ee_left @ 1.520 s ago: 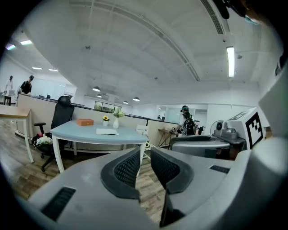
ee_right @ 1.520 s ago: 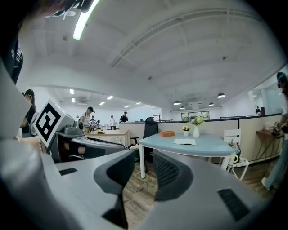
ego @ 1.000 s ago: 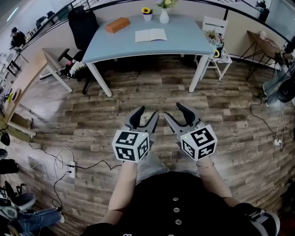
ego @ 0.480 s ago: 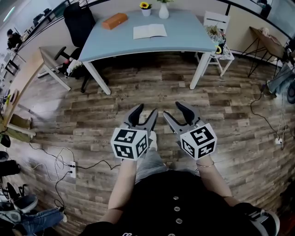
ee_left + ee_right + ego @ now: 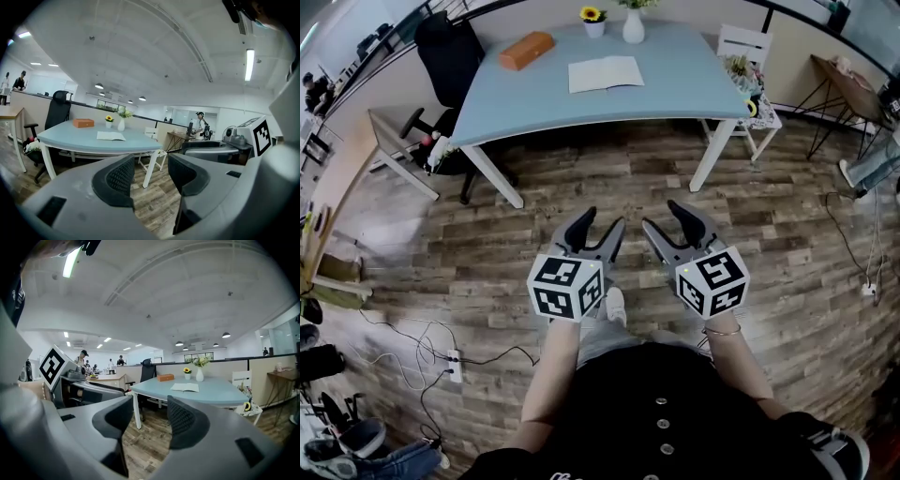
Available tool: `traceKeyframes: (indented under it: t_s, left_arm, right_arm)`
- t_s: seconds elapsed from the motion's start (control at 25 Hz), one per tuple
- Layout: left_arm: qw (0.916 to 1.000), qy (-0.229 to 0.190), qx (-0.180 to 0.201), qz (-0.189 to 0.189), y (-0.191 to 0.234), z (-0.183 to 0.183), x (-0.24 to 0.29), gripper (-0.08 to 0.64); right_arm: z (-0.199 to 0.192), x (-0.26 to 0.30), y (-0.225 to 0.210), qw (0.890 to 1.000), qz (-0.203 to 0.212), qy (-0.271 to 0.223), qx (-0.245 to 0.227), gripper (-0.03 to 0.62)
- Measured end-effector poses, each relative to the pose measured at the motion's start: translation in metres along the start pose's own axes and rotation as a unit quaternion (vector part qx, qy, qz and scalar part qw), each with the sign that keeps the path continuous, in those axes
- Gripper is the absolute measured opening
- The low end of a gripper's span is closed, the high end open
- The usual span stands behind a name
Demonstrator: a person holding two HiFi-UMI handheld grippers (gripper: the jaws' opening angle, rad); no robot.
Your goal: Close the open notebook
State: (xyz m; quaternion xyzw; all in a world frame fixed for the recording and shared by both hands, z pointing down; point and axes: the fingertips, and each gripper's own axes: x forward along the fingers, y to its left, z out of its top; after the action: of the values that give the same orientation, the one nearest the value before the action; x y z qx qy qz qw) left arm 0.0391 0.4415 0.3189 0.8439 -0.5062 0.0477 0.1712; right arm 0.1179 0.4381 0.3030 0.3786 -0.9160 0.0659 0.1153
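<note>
Fingers (image 5: 578, 231) far from open notebook (image 5: 605, 73)

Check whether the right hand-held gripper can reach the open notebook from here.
Probably not yet. The right hand-held gripper, jaws apart and empty, is held close to the person, while the notebook lies on the table across the floor. Nothing blocks the way.

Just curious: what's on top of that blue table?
An open notebook, an orange box, a sunflower pot and a white vase. Anything under the notebook is hidden.
</note>
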Motion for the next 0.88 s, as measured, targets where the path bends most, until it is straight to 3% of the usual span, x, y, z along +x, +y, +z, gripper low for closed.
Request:
traceKeyframes:
  t_s: [0.56, 0.88]
  left_arm:
    - [0.9996, -0.018, 0.011, -0.020, 0.103, 0.061, 0.074, 0.204]
    - [0.9998, -0.008, -0.002, -0.019, 0.127, 0.057, 0.085, 0.204]
  right_arm:
    - [0.040, 0.119, -0.039, 1.000, -0.021, -0.008, -0.003, 0.217]
    - [0.038, 0.146, -0.046, 1.000, -0.020, 0.007, 0.000, 0.218]
